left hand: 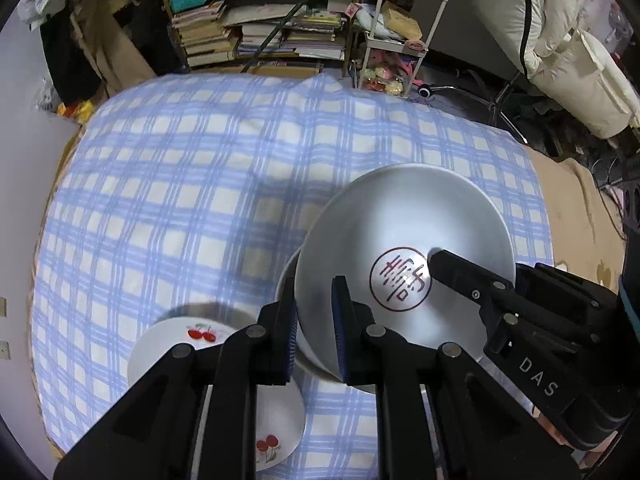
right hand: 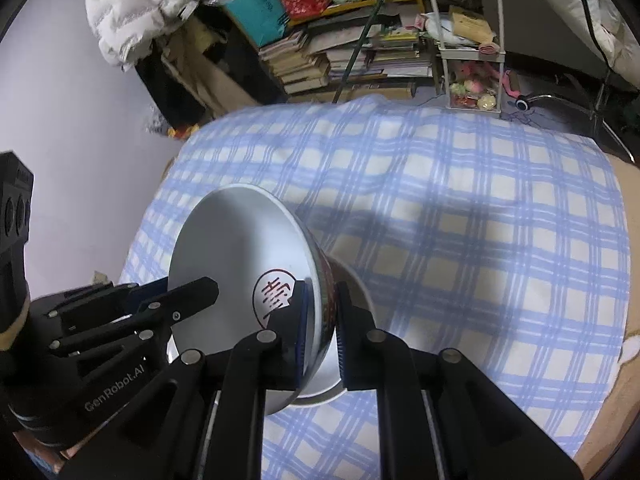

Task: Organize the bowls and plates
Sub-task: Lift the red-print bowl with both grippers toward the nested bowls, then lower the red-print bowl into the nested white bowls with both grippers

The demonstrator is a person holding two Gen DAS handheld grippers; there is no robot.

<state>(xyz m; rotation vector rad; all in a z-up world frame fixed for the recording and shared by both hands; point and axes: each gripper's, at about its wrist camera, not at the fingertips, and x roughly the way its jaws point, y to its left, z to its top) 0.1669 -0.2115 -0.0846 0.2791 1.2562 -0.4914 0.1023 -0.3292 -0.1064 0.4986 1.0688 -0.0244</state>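
A white bowl (left hand: pixel 400 220) with a red round emblem inside hangs tilted above the checked cloth. My left gripper (left hand: pixel 316 336) is shut on its near left rim, and my right gripper (right hand: pixel 322 336) is shut on the opposite rim. The bowl (right hand: pixel 232 248) has a red pattern on its outer wall. One right finger (left hand: pixel 460 276) reaches inside the bowl, and so does one left finger (right hand: pixel 196 292). A second white rim (left hand: pixel 286 280) shows just under the bowl; I cannot tell what it belongs to. A white plate with cherry prints (left hand: pixel 172 344) lies on the cloth under my left gripper.
A blue-and-white checked cloth (left hand: pixel 200 180) covers the surface, with bare brown surface (left hand: pixel 568 200) at its right end. Behind stand a shelf of stacked books (left hand: pixel 260 32), a white trolley (left hand: pixel 400 40) and a white padded jacket (left hand: pixel 560 40).
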